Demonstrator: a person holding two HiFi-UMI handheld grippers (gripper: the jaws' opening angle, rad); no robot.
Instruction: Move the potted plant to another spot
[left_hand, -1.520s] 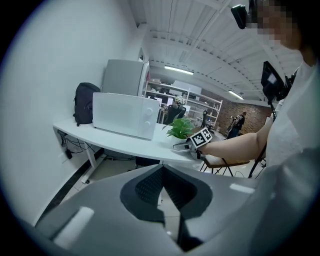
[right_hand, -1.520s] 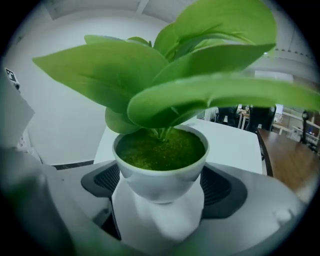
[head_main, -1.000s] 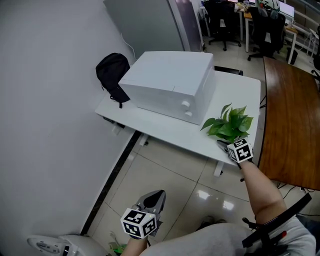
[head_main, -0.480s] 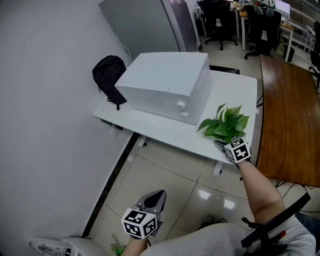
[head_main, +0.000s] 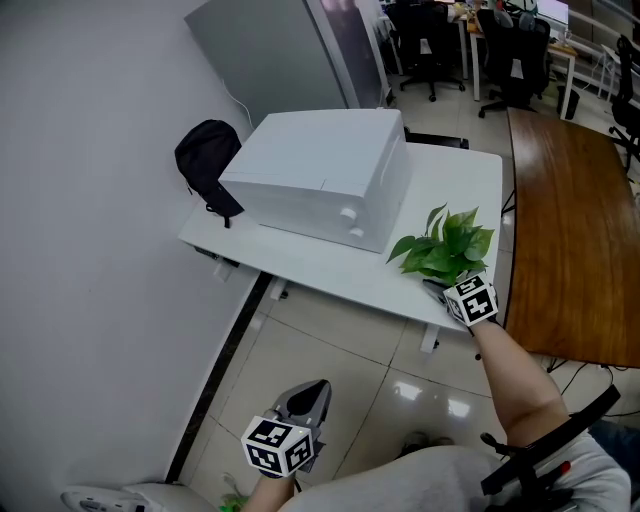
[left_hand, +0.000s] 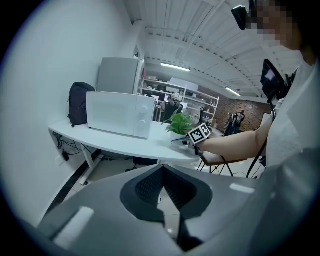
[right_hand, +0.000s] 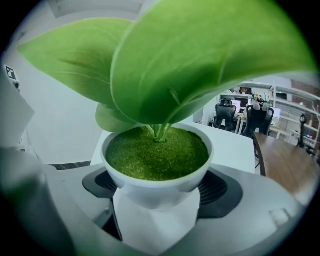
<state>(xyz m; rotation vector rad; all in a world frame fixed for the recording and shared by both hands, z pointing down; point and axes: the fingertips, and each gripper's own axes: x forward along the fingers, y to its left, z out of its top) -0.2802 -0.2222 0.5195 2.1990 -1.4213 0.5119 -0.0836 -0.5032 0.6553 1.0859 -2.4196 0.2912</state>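
Note:
The potted plant (head_main: 445, 250), green leaves in a white pot (right_hand: 131, 187), stands near the front right edge of the white table (head_main: 320, 268). My right gripper (head_main: 441, 286) reaches it from the front, and in the right gripper view (right_hand: 159, 192) its dark pads sit against both sides of the pot, shut on it. Big leaves hide most of that view. My left gripper (head_main: 308, 392) hangs low over the floor by my lap, jaws shut and empty; from the left gripper view (left_hand: 163, 169) the plant (left_hand: 180, 123) shows far off.
A white microwave (head_main: 320, 175) fills the table's middle, left of the plant. A black backpack (head_main: 205, 160) leans at the table's far left by the wall. A brown wooden table (head_main: 570, 230) stands to the right. Office chairs (head_main: 430, 30) are behind.
The head view has drifted, so the table sits a little further left in the picture. My right gripper stays at the pot; the left gripper has not moved.

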